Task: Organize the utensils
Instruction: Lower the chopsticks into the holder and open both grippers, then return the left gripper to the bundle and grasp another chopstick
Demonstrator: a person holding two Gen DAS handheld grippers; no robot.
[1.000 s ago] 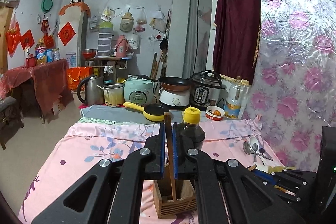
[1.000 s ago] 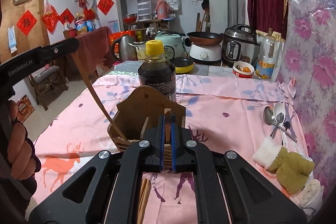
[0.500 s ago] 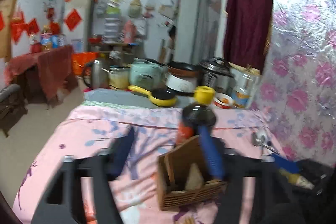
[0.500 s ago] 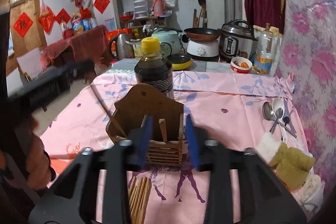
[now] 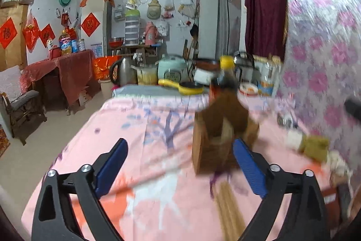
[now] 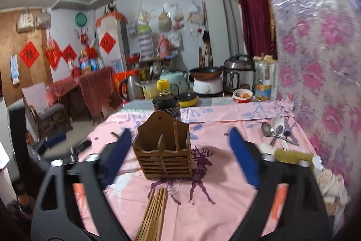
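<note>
Since a second ago both claws have let go of the single chopsticks they pinched and pulled back from the wooden holder (image 6: 164,151), one stick now standing inside it. Seen from the right wrist, the holder sits at the centre of the frame on the pink tabletop (image 6: 225,195), upright, with its slatted front facing the camera and a chopstick (image 6: 176,136) leaning in its rear compartment. Just below it, toward the bottom edge, a bundle of loose chopsticks (image 6: 153,211) lies flat on the cloth. The right claw (image 6: 180,148) is opening, its blue pads wide on either side of the holder and touching nothing. From the left wrist the view is blurred; the left claw (image 5: 178,166) is also opening wide, empty, with the holder (image 5: 216,141) right of centre beside its right-hand pad. Behind the holder stands a dark sauce bottle (image 6: 166,103) with a yellow cap. At the right of the frame lie metal and white spoons (image 6: 276,128), and below them a yellow-green cloth (image 6: 293,155). Cookers and a kettle line the far end.
</note>
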